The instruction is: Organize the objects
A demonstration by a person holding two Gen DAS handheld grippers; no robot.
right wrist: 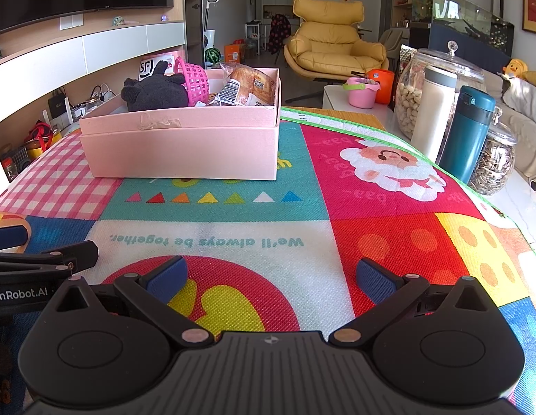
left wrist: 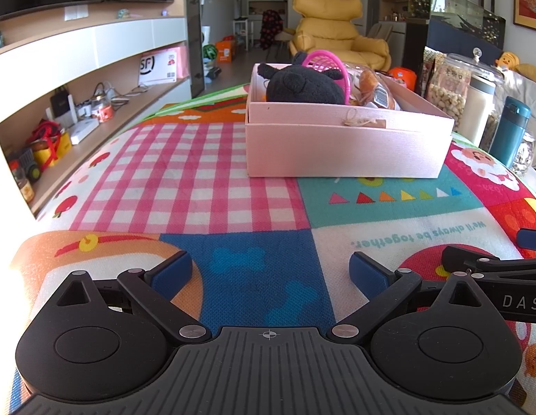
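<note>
Two tools rest low over the patchwork mat (right wrist: 212, 238) that covers the table (right wrist: 524, 193), side by side. On the mat's far part stands the pink box (left wrist: 344, 145), its long side lying across the left wrist view and angled in the right wrist view, open top up. Inside it, at the left end, lies a black plush toy (left wrist: 302, 86), slumped along the box's length; which way it faces is hard to tell. A pink mesh basket (right wrist: 195, 81) leans tipped on its side against the toy, and wrapped snack packets (right wrist: 245, 86) fill the right end, their lower parts hidden by the box wall. The left tool (left wrist: 270, 271) is released, its blue pads wide apart with nothing between them. The right tool (right wrist: 271, 275) is likewise spread and holds nothing.
</note>
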